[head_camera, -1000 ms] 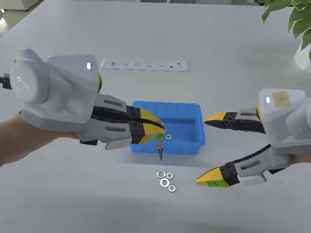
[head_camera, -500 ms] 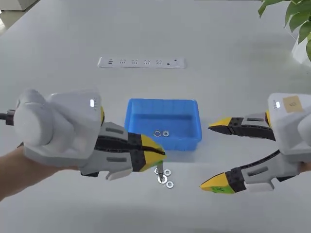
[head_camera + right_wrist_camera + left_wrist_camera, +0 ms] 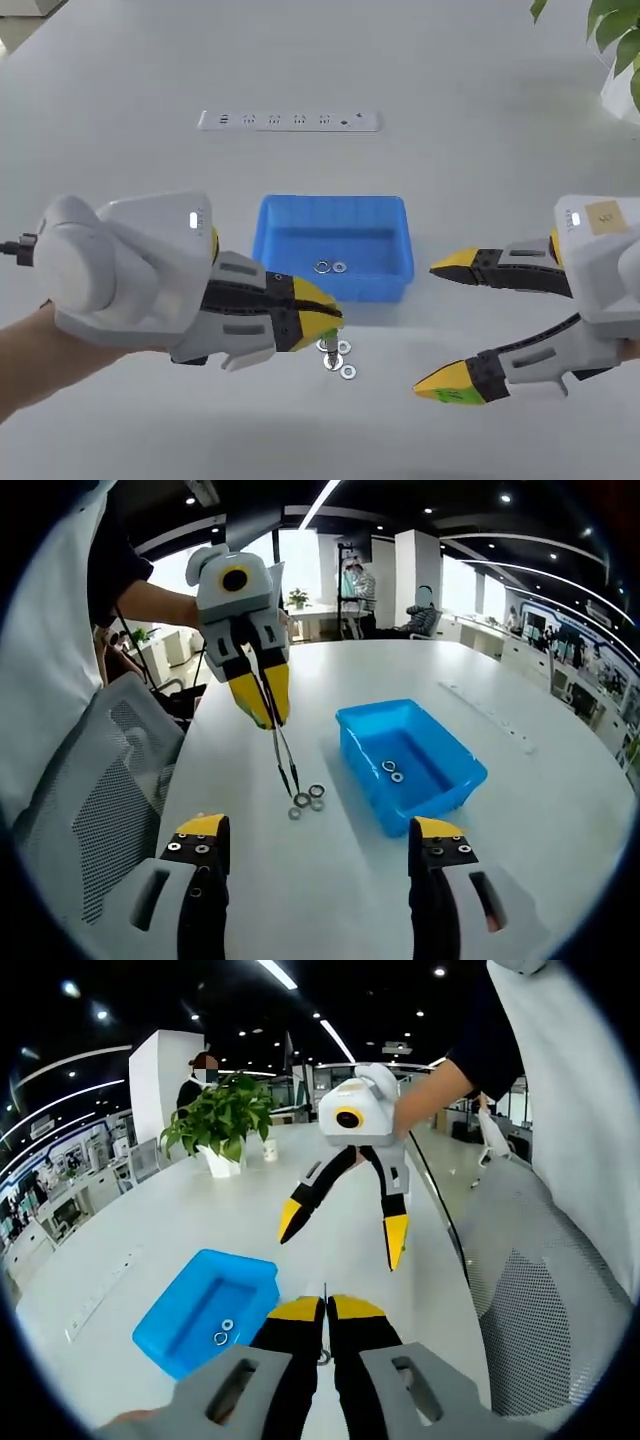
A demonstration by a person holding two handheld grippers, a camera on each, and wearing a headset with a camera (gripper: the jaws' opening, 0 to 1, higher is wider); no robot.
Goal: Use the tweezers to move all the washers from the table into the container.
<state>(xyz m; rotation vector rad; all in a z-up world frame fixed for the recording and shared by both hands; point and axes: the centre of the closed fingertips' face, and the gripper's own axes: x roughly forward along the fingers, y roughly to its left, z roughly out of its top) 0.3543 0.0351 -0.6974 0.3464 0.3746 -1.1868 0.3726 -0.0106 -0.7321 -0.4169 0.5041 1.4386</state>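
- The left gripper (image 3: 327,321) has its jaws pinched shut on the tweezers (image 3: 283,749), whose tips reach down to a small cluster of washers (image 3: 308,800) on the table (image 3: 150,420).
- This cluster lies just beside the near wall of the blue container (image 3: 332,204).
- 2 more washers (image 3: 331,267) lie inside it.
- The right gripper (image 3: 446,324) has its jaws spread wide, holding nothing, near the cluster's right.
- A power strip (image 3: 290,121) lies beyond the container.

Head view down on table (image 3: 450,150), gripper views face-to-face, sharing container (image 3: 372,244)
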